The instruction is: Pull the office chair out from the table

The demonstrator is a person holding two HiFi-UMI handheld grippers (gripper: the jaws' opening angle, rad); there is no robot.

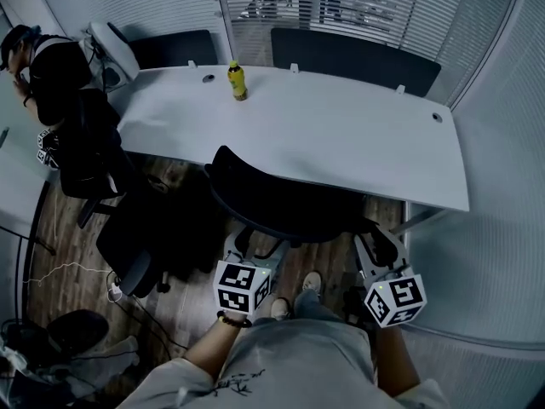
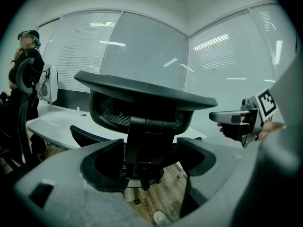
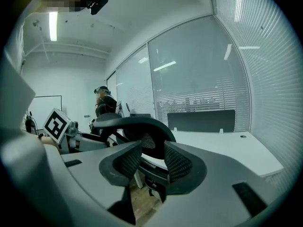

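The black office chair (image 1: 281, 201) stands with its curved mesh backrest toward me and its seat tucked under the white table (image 1: 358, 143). My left gripper (image 1: 243, 244) is just behind the left part of the backrest, jaws wide apart and gripping nothing. In the left gripper view the chair's back post (image 2: 142, 141) shows through the gap of the left gripper (image 2: 149, 163), farther off. My right gripper (image 1: 376, 241) is behind the backrest's right end, open. In the right gripper view the backrest (image 3: 137, 126) lies beyond the right gripper (image 3: 152, 163), with nothing between the pads.
A yellow bottle (image 1: 238, 81) stands on the table's far side. A person (image 1: 43, 66) is at the far left beside another black chair (image 1: 94, 147). More dark chair parts (image 1: 136, 250) and cables (image 1: 77, 271) lie on the wooden floor at left. Glass walls with blinds (image 1: 494, 75) close in the right.
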